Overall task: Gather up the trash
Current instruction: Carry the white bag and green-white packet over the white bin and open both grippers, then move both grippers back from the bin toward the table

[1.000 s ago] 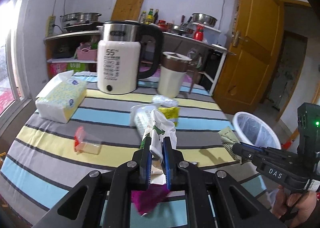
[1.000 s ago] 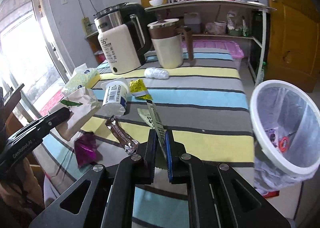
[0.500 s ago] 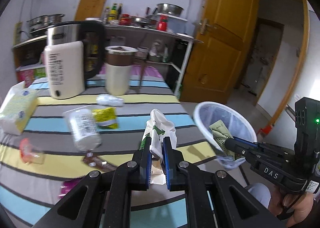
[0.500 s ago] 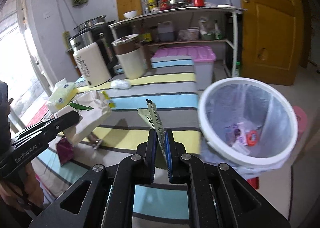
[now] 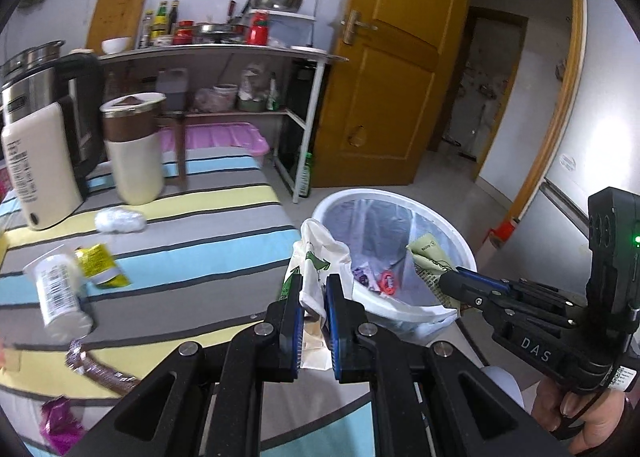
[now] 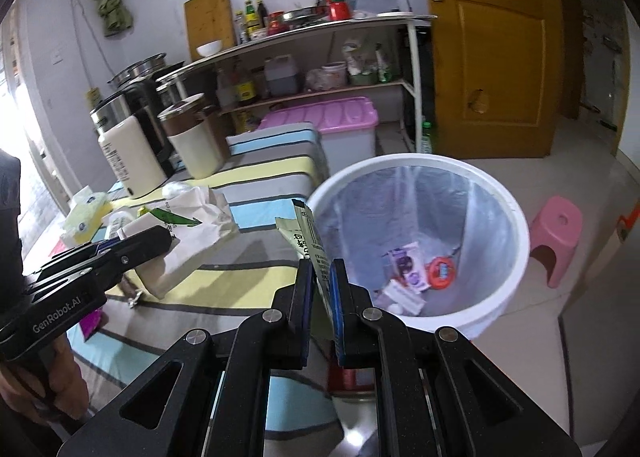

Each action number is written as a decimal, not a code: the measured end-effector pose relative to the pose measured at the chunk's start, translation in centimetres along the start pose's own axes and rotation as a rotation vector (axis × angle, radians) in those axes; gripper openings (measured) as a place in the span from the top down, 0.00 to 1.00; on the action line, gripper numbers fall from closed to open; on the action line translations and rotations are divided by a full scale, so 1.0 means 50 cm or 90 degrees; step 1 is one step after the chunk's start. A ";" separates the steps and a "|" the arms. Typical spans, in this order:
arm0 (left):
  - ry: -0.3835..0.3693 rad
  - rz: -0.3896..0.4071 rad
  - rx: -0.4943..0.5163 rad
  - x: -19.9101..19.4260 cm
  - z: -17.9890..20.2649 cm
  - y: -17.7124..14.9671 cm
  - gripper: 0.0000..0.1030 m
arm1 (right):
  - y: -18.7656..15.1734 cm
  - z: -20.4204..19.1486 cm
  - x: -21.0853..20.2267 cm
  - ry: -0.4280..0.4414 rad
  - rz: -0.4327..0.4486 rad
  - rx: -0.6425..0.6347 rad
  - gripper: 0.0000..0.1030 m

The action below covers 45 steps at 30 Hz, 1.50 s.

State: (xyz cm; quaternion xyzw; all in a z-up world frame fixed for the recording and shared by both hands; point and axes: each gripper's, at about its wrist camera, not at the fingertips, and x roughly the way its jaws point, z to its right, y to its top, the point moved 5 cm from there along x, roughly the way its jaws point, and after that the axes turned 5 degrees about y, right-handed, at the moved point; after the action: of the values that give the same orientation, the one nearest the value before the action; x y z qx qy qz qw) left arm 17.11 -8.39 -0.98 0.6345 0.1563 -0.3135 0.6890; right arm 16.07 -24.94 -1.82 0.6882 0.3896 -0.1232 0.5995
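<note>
My left gripper (image 5: 313, 284) is shut on a crumpled white paper bag with green print (image 5: 316, 257), held at the near left rim of the white trash bin (image 5: 448, 223). My right gripper (image 6: 322, 277) is shut on a pale green sachet wrapper (image 6: 306, 235), held just left of the bin's rim (image 6: 516, 217). In the left wrist view the sachet (image 5: 426, 257) hangs over the bin's opening. The bin is lined with a clear bag and holds a few wrappers (image 6: 408, 269). The left gripper with the paper bag (image 6: 192, 225) shows in the right wrist view, over the table.
On the striped table (image 5: 208, 217) lie a white bottle (image 5: 56, 289), a yellow packet (image 5: 98, 265), a crumpled white wad (image 5: 120, 221), a brown wrapper (image 5: 100, 369) and a purple wrapper (image 5: 60, 425). A kettle (image 5: 36, 153) and a cream jug (image 5: 134, 149) stand behind. A pink stool (image 6: 556, 237) stands right of the bin.
Both grippers have swung right from over the table to the bin, each still holding its trash. The sachet now hangs over the bin's opening.
</note>
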 end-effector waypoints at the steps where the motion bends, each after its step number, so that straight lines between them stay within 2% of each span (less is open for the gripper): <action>1: -0.006 -0.003 0.005 0.009 0.010 0.004 0.90 | 0.000 0.008 0.001 -0.003 0.000 0.003 0.91; 13: -0.059 -0.030 0.044 0.109 0.093 0.037 0.90 | 0.008 0.107 0.015 -0.048 -0.008 0.042 0.91; 26: -0.084 -0.060 0.048 0.175 0.118 0.038 0.89 | 0.000 0.153 0.052 -0.068 -0.039 0.060 0.89; 29: -0.091 -0.065 0.045 0.181 0.118 0.039 0.88 | 0.001 0.160 0.052 -0.070 -0.038 0.067 0.82; 31: -0.093 -0.067 0.040 0.181 0.117 0.039 0.88 | 0.001 0.164 0.049 -0.069 -0.034 0.071 0.74; 45: -0.084 -0.049 0.023 0.122 0.084 0.019 0.88 | -0.004 0.120 0.005 -0.044 -0.008 0.059 0.74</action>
State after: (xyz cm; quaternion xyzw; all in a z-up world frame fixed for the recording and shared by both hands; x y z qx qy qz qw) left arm 21.55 -13.90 -3.34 0.6183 0.1294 -0.3838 0.6735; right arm 17.89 -30.37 -3.67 0.7081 0.3671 -0.1687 0.5791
